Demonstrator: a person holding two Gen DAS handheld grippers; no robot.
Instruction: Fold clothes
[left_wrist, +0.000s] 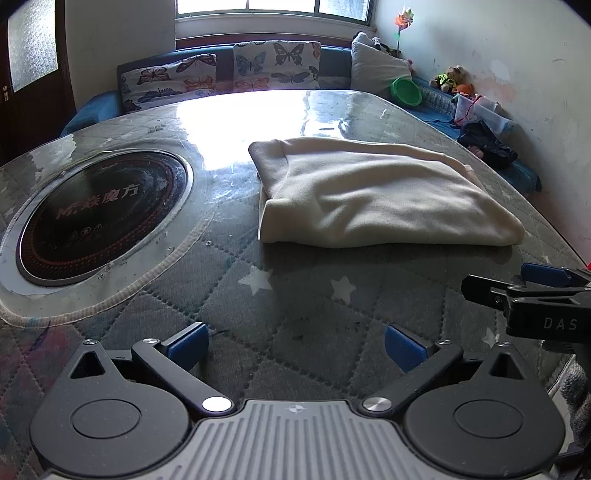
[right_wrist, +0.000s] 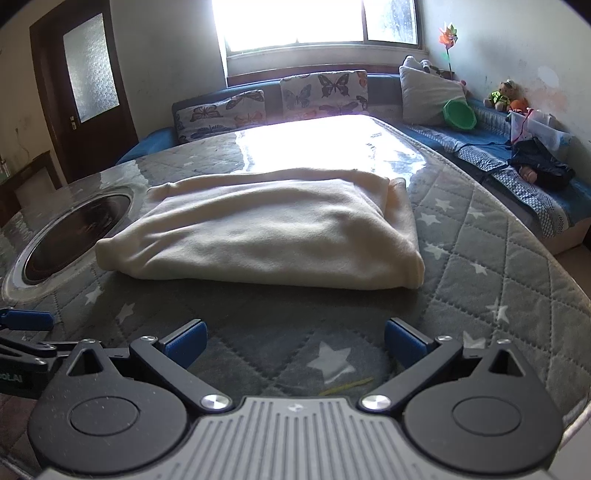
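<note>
Your left gripper (left_wrist: 295, 347) hangs over the near edge of the table (left_wrist: 295, 295), its blue fingers spread wide with nothing between them. Your right gripper (right_wrist: 293, 341) is spread just as wide and empty. The folded cream garment (left_wrist: 380, 195) lies on the table ahead of both, touched by neither.

From the left wrist you see the round black cooktop (left_wrist: 99, 218) whole, with its printed characters and ring pattern, set into the table to the left of the garment; the right wrist shows only a foreshortened sliver of it. The left view also catches your right gripper from the side at the right edge, cut off by the frame. The right wrist shows the garment's right end, where a lower layer sticks out past the top fold, and a thin yellow sliver (right_wrist: 347, 386) on the cloth between its fingers.

Glare from the window (right_wrist: 295, 26) washes out the far half of the table. Items on the bench at right are too small to identify beyond a green bowl (right_wrist: 460, 114) and a soft toy (right_wrist: 502, 96).

The table wears a grey quilted cover with white stars under a clear sheet. Behind it run a blue sofa with butterfly cushions (left_wrist: 277, 64) and a dark door (right_wrist: 85, 74) at left.
</note>
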